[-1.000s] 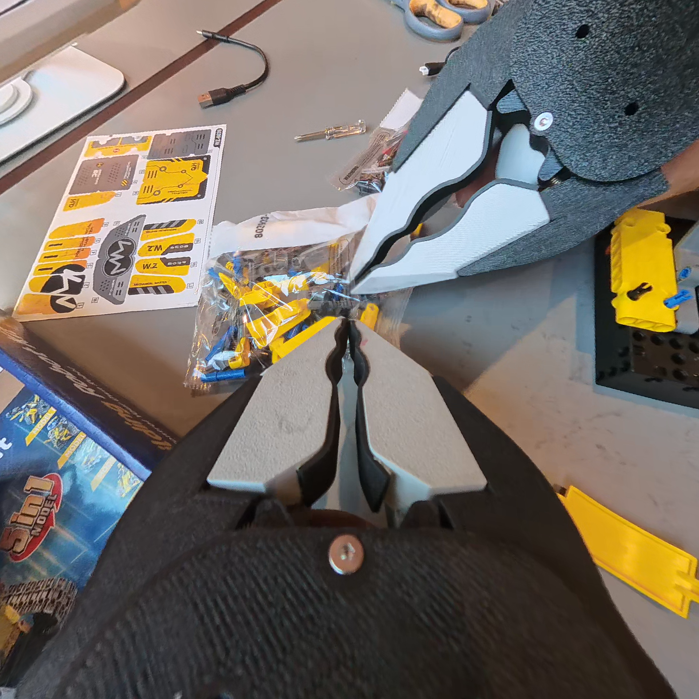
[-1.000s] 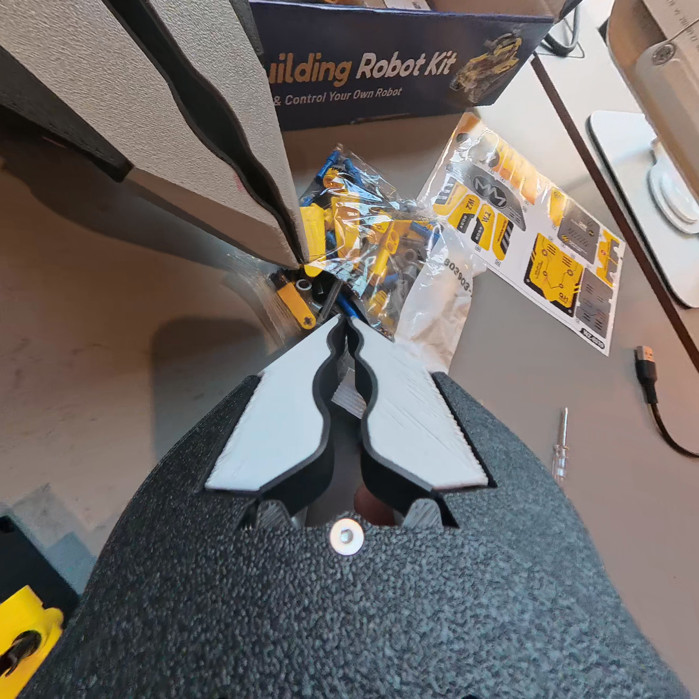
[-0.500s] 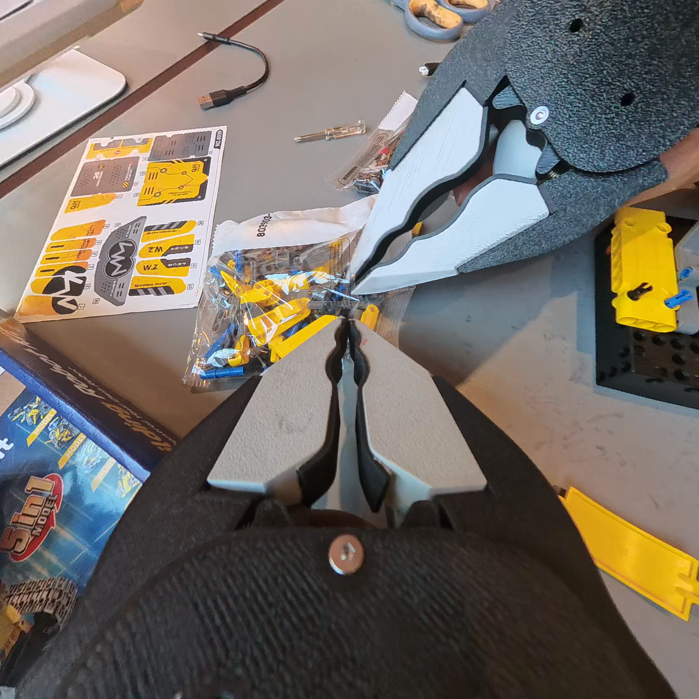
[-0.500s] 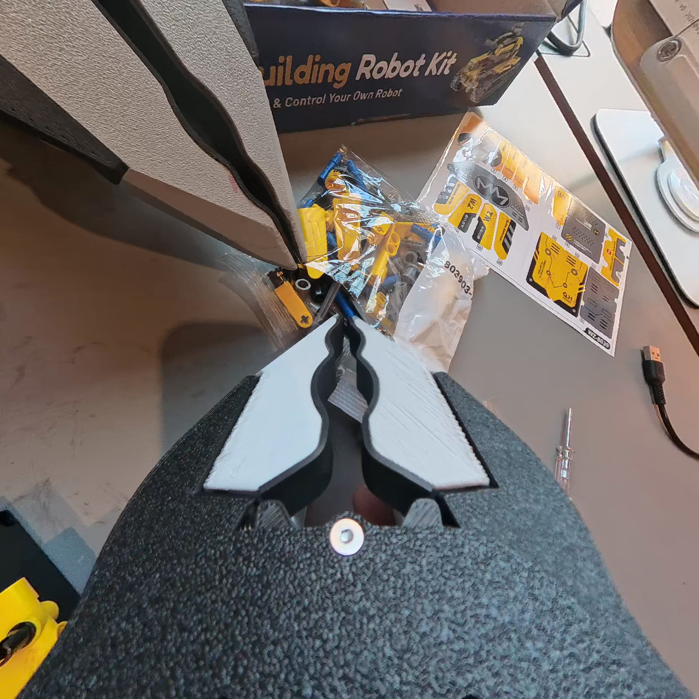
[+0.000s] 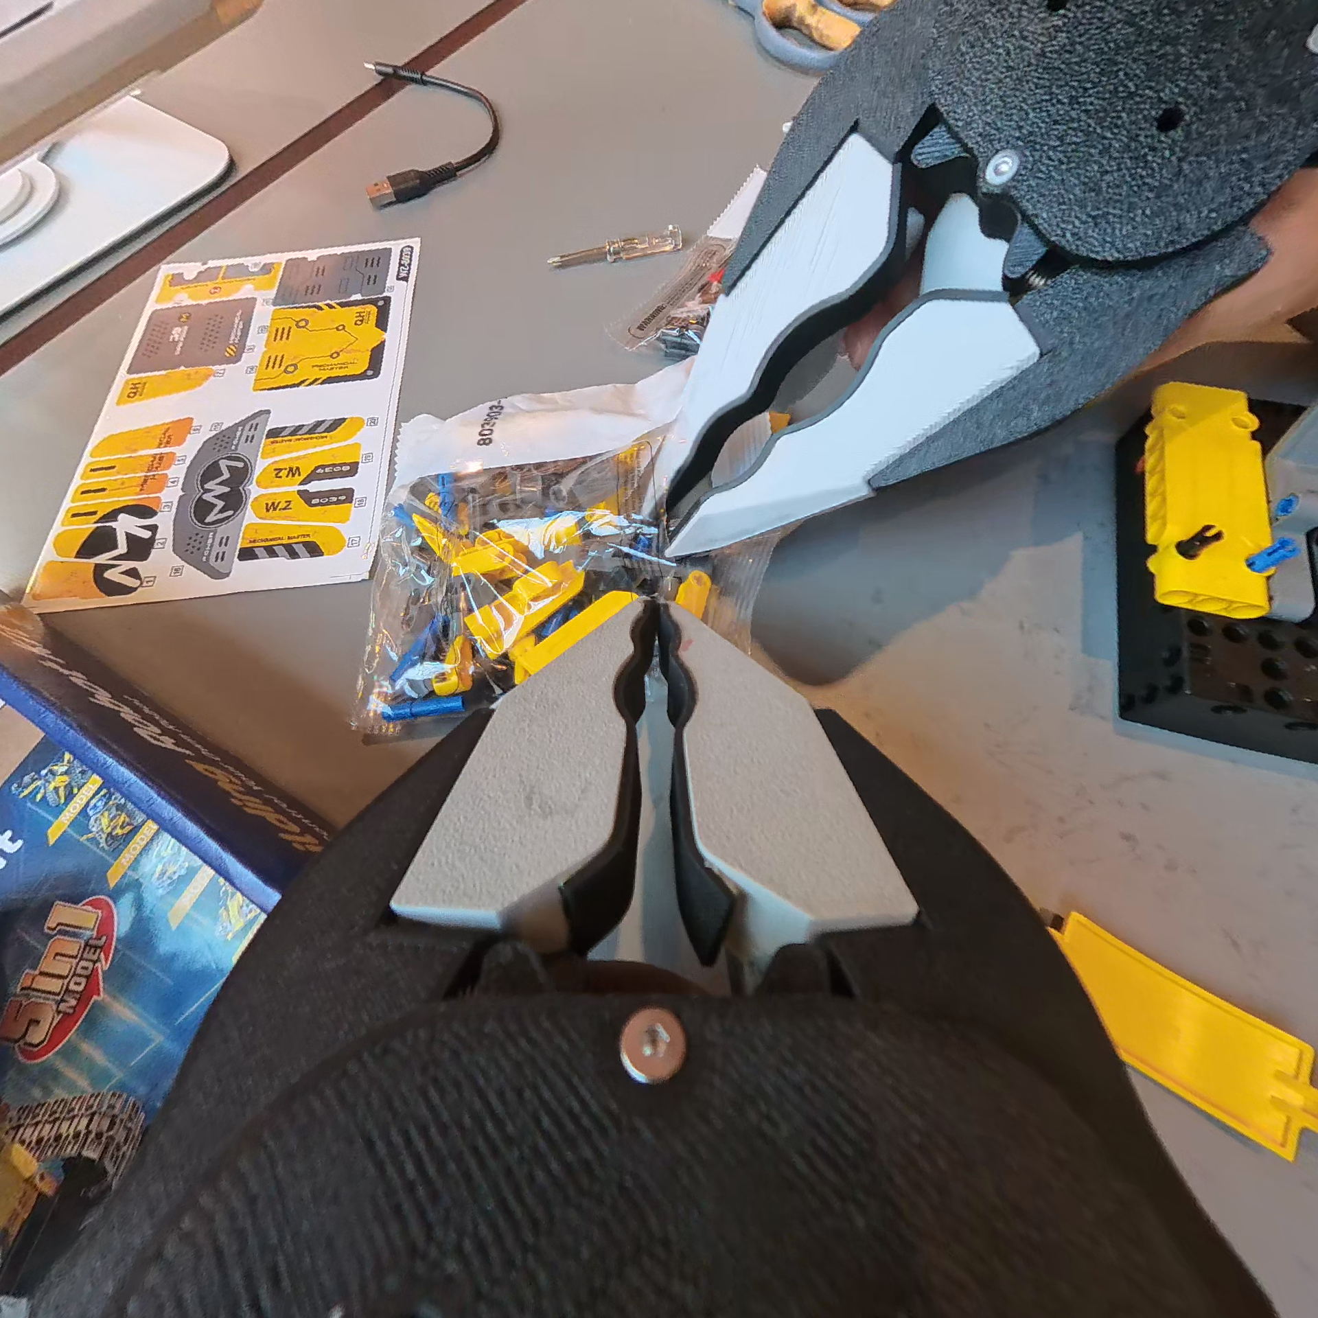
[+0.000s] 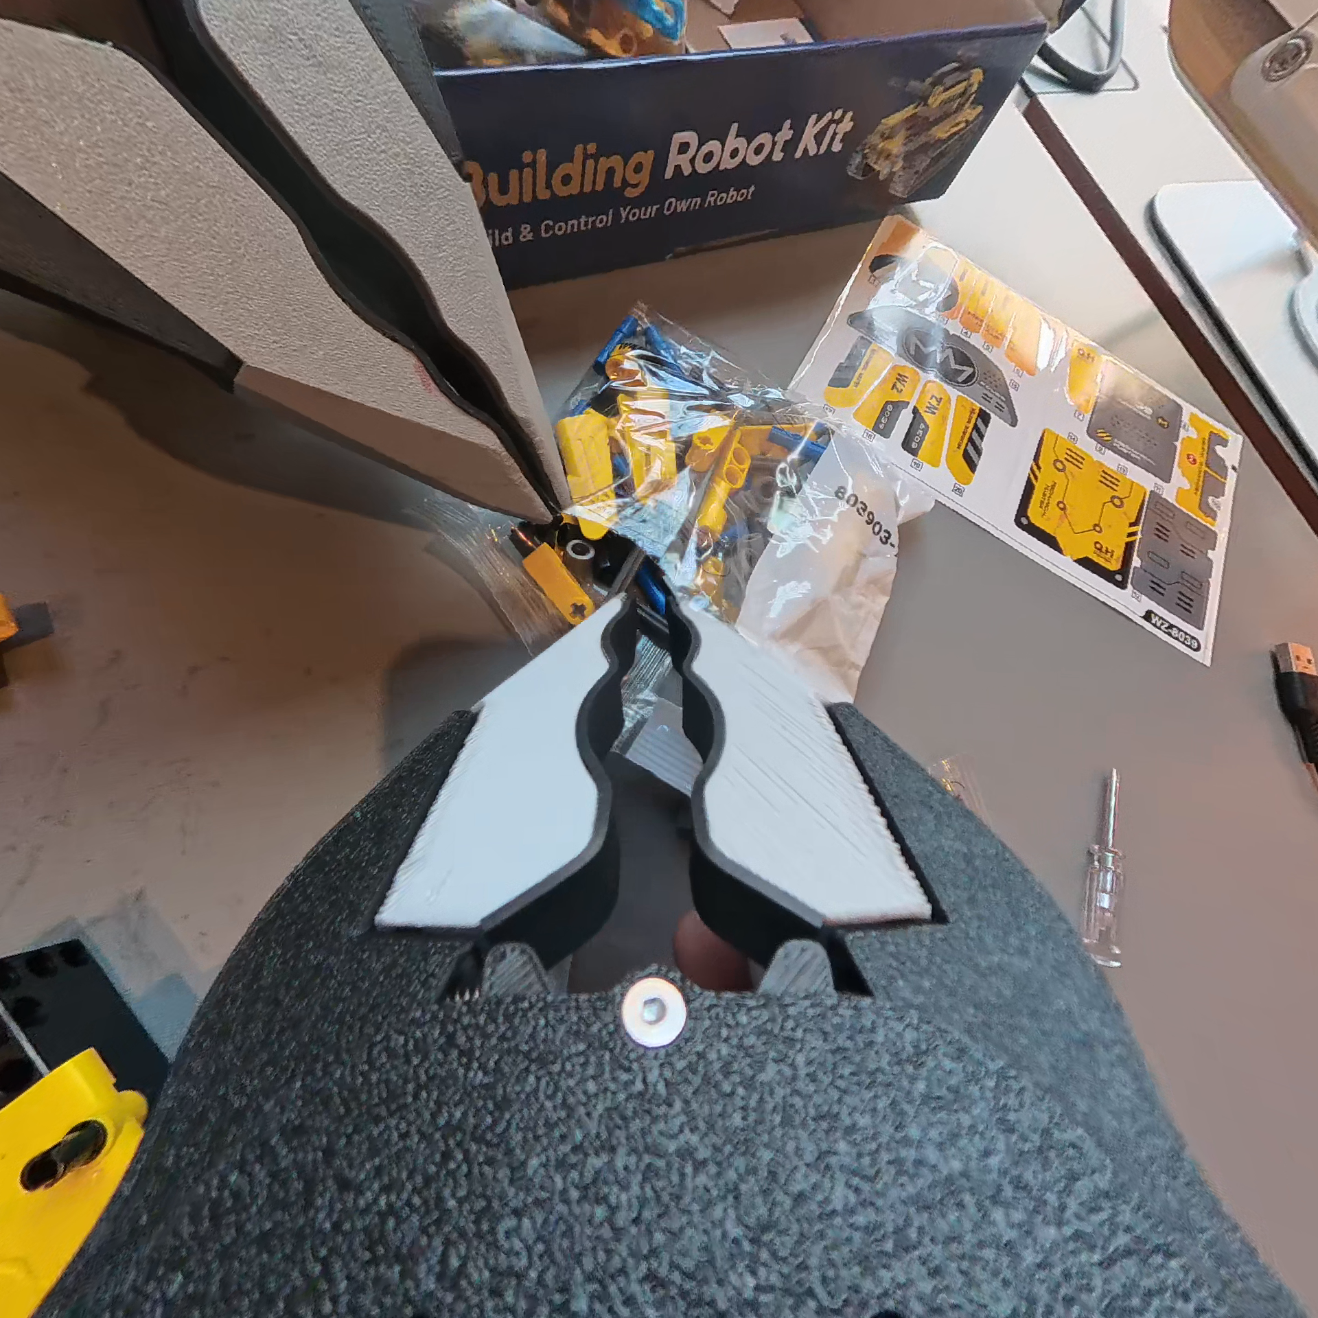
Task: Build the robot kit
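Note:
A clear plastic bag of yellow, blue and black toy parts (image 5: 499,570) lies on the grey table; it also shows in the right wrist view (image 6: 699,456). My left gripper (image 5: 656,610) is shut on the bag's near edge. My right gripper (image 6: 645,606) is shut on the same end of the bag, close beside the left one. In the left wrist view the right gripper (image 5: 670,549) comes in from the upper right, its tips almost touching mine. The plastic between the two grippers is stretched taut and looks torn.
A sticker sheet (image 5: 228,428) lies left of the bag. A dark blue kit box (image 6: 713,142) stands behind it. A black base with a yellow block (image 5: 1205,499), a yellow flat panel (image 5: 1184,1034), a small screwdriver (image 6: 1102,870) and a USB cable (image 5: 435,157) lie around. My left and right fingertips are right by each other. From the right gripper's tips to the small screwdriver (image 6: 1102,870) is close to 15 centimetres. Seen from the left wrist view (image 5: 624,247) as well.
The right gripper has pulled slightly away to the right, and the bag's plastic has stretched and opened between the two grippers. Both stay shut on the bag.

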A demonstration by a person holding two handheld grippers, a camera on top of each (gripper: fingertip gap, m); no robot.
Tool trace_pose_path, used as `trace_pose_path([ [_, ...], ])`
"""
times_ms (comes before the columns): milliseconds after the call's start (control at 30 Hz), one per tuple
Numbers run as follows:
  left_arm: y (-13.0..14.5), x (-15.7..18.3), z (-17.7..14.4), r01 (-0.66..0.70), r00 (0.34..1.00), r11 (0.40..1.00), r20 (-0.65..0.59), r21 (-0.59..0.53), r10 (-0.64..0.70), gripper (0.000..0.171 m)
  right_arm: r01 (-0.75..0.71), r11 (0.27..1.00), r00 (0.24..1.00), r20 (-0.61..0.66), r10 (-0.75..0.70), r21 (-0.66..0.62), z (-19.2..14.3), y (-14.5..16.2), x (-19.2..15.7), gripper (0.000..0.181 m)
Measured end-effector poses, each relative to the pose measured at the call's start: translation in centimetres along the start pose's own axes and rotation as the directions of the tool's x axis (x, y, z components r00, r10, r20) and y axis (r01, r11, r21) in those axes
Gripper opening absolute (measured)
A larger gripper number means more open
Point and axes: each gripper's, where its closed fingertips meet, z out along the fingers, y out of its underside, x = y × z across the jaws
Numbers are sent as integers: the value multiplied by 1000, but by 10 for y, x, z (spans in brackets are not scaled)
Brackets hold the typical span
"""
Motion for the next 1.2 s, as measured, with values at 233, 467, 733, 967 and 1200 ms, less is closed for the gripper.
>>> trace_pose_path([
  [233, 1, 1, 1, -8, 1000, 1000, 4, -5, 8, 0, 21, 1000, 1000, -6, -21, -12, 1, 1, -3, 6],
  [467, 0, 0, 1, -7, 1000, 1000, 4, -4, 7, 0, 16, 1000, 1000, 4, -16, -10, 1, 1, -3, 5],
  [733, 0, -2, 0, 22, 1000, 1000, -4, 0, -22, 0, 7, 1000, 998, 67, -7, 0, 2, -1, -13, 0],
  [967, 0, -4, -1, 38, 999, 999, -1, 4, -38, 0, -8, 1000, 1000, -2, 8, -8, 2, 0, -1, 4],
  [1200, 0, -4, -1, 47, 999, 999, -4, 7, -46, 0, 20, 1000, 999, 30, -20, -5, 0, -1, -10, 0],
])
